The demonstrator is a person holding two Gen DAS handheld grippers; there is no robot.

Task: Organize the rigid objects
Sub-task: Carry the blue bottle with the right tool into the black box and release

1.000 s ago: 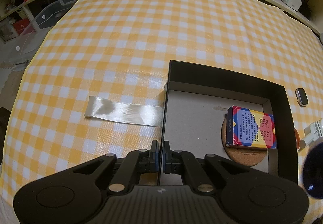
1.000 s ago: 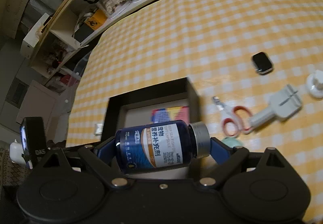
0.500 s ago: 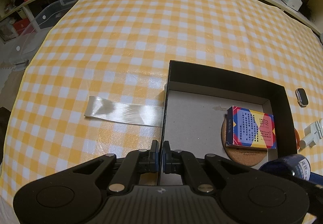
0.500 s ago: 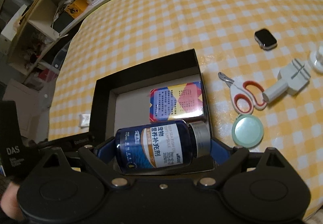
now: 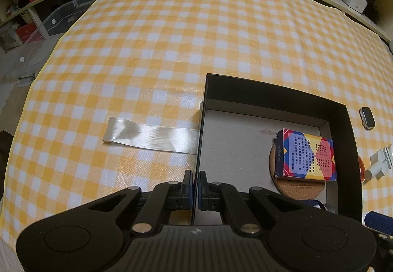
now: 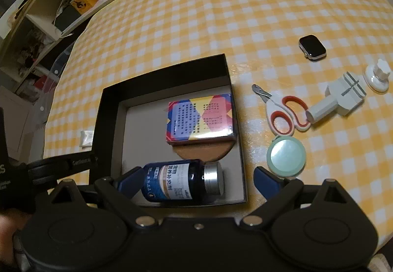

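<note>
A black open box (image 6: 162,75) (image 5: 270,90) sits on the yellow checked table. Inside lie a colourful card box (image 6: 200,118) (image 5: 305,155) on a cork coaster (image 6: 203,151) (image 5: 298,186) and a dark blue supplement bottle (image 6: 180,180) on its side near the front wall. My right gripper (image 6: 196,180) is open, its fingers spread either side of the bottle and not touching it. My left gripper (image 5: 194,180) is shut on the box's left wall.
Right of the box lie red-handled nail clippers (image 6: 282,110), a mint round case (image 6: 286,155), a white tool (image 6: 336,100), a white suction knob (image 6: 378,75) and a smartwatch (image 6: 312,47) (image 5: 367,117). A ribbon strip (image 5: 152,135) lies left of the box. Shelves ring the table.
My right gripper lowered the bottle into the box and opened, letting it go. The bottle now lies on the box floor. The left gripper has not moved.
</note>
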